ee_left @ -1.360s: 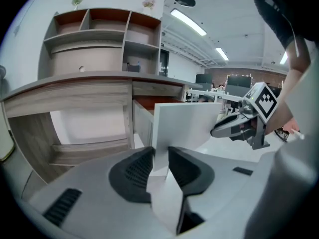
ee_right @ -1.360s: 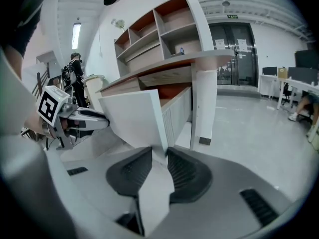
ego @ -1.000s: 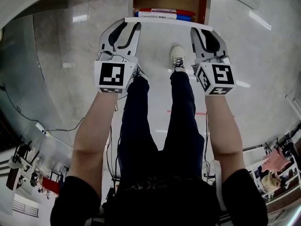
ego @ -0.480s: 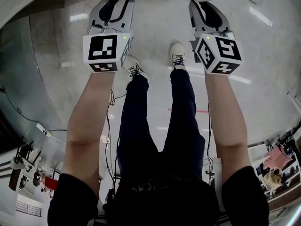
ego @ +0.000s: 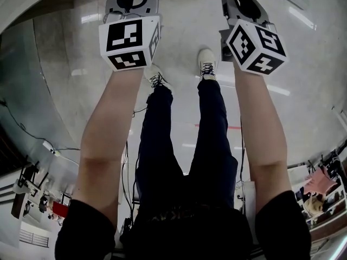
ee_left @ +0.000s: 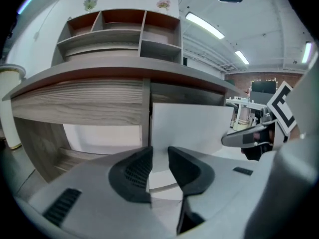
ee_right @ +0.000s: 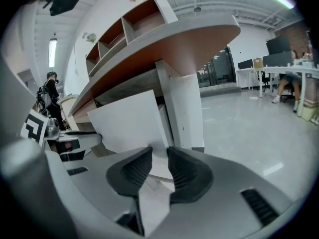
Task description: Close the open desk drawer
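Desk (ee_left: 79,106) with a wood-grain apron and an open shelf unit (ee_left: 119,34) on top fills the far side of the scene; a white leg (ee_right: 185,108) carries its right end above a pale polished floor (ee_right: 249,128). Below the desktop, the white drawer front (ee_left: 192,126) faces the person, just left of that leg. In the right gripper view a narrow strip of drawer side shows behind the panel, so the drawer appears not yet fully home, though the remaining gap cannot be judged exactly. The left gripper (ee_left: 159,153) is placed against the left part of the panel and the right gripper (ee_right: 159,153) against the right part, both angled slightly downward. Each gripper is released: its jaws stand a little apart, the white panel shows through the gap, and nothing is pinched between the pads. The tips appear to bear on the panel, but contact cannot be confirmed. Step in hand: the closing push, judged to be near its end. The next move calls for even, straight pressure from both grippers toward the far side, keeping the panel square to the desk until it seats flush with the apron.
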{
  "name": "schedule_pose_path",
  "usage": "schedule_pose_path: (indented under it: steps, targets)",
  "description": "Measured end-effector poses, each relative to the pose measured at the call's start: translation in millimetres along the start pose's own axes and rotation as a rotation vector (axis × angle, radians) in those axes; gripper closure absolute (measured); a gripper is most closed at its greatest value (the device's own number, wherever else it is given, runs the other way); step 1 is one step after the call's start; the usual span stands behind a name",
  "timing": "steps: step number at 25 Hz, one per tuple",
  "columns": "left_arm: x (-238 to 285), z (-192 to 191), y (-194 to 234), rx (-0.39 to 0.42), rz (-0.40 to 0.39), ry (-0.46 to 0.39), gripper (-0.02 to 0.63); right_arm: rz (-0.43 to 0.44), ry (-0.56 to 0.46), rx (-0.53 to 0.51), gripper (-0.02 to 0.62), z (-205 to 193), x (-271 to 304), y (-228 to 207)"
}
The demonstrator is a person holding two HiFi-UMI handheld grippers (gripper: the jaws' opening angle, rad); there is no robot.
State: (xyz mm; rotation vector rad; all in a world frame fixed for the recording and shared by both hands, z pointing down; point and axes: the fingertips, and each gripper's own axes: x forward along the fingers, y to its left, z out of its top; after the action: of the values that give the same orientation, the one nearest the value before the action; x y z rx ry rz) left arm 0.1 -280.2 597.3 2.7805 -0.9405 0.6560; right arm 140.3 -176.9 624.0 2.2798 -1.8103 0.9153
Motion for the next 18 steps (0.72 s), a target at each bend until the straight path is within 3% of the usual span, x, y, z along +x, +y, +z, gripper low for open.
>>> schedule_pose_path:
  steps: [8, 13, 18]
  targets:
    - [15.2, 8.6, 0.6, -0.058, 0.031, 0.009, 0.495, -0.057, 0.015, 0.126, 0.483, 10.8, 10.1, -12.9]
    - [18.3, 8.7, 3.6, -0.088, 0.037, 0.011, 0.495, -0.046, 0.016, 0.23, 0.482, 11.0, 14.8, -12.4]
    - [13.7, 3.3, 11.6, -0.101, 0.038, 0.017, 0.495, -0.031, 0.022, 0.22, 0.483, 6.1, 17.8, -8.4]
